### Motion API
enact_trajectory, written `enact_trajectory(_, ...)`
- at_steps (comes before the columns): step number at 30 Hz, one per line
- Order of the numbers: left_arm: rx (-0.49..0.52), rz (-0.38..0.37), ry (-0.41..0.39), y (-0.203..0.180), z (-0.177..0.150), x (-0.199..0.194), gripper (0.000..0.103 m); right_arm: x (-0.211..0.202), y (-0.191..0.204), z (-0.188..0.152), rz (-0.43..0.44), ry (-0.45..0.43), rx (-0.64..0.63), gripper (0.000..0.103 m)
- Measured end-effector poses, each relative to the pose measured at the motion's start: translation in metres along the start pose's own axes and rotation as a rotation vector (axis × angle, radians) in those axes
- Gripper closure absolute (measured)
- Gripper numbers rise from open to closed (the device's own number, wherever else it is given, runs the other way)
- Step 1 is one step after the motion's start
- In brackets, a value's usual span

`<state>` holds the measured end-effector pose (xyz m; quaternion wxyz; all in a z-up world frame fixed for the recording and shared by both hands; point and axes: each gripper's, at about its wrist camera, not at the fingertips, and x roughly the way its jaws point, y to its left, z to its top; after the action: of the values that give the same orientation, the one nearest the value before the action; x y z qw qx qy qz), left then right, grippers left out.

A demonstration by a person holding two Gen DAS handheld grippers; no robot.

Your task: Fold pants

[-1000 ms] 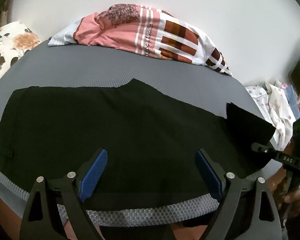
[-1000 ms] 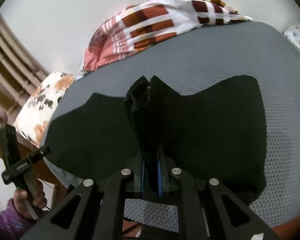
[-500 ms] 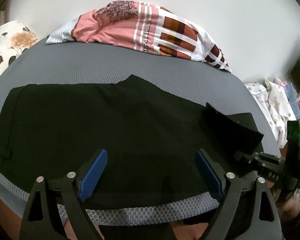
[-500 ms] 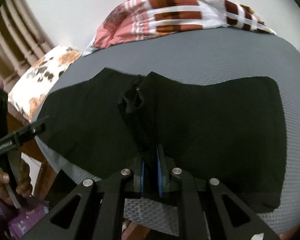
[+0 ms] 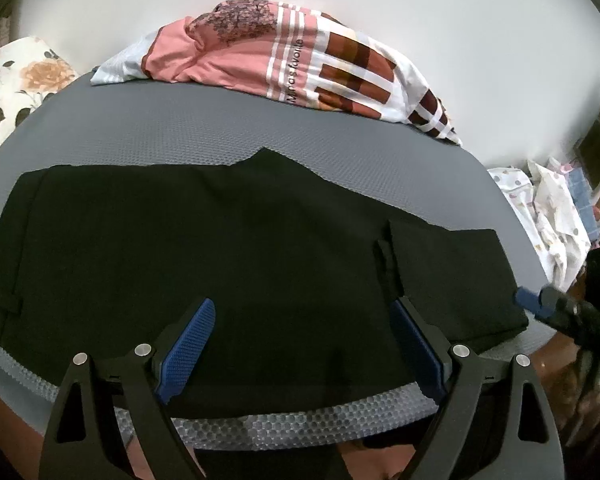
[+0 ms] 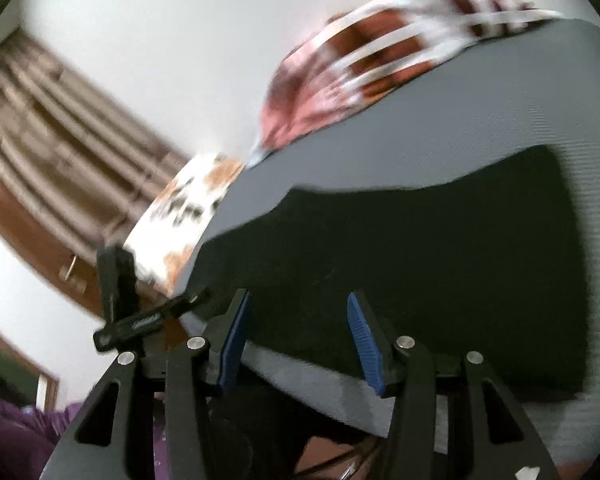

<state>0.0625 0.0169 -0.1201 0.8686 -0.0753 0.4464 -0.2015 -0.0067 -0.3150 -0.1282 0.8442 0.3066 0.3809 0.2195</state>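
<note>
Black pants (image 5: 228, 240) lie flat across the grey mat (image 5: 220, 132). Their right end is folded over onto itself in a flap (image 5: 448, 272). My left gripper (image 5: 300, 344) is open and empty, low over the near edge of the pants. My right gripper (image 6: 296, 340) is open and empty at the near edge of the pants (image 6: 440, 264); the right wrist view is blurred by motion. The right gripper also shows at the right edge of the left wrist view (image 5: 540, 304), just off the folded flap.
A pink, white and brown striped cloth (image 5: 292, 64) is heaped at the far side of the mat. A floral pillow (image 5: 16, 88) lies at the left. Spotted white laundry (image 5: 548, 220) sits off the right. Curtains and brown wood (image 6: 40, 160) stand at the left.
My right gripper laid the pant end down onto the pants, let go and opened, then pulled back toward the near edge. The left gripper stayed open in place.
</note>
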Motion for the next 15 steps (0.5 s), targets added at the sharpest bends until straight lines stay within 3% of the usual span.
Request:
enact_trajectory(3,0.019,-0.041,0.001,-0.005,-0.002,0.000,0.014,-0.021,-0.021,0.001,-0.083,-0.040,0.027,0.054)
enact_trajectory(6,0.041,-0.082,0.010,-0.014,-0.003,0.000,0.014,-0.029,-0.036,-0.003,-0.095,-0.061,0.069,0.054)
enact_trajectory(9,0.063,-0.160,0.021,-0.026,-0.002,-0.001,0.014,-0.028,-0.042,-0.011,-0.056,-0.045,0.103,0.054)
enact_trajectory(12,0.084,-0.298,0.045,-0.041,0.000,-0.001,0.014,-0.023,-0.040,-0.017,0.001,-0.015,0.113,0.054)
enact_trajectory(15,0.110,-0.398,0.108,-0.058,0.005,0.012,0.014,-0.020,-0.041,-0.025,0.009,0.005,0.104,0.054)
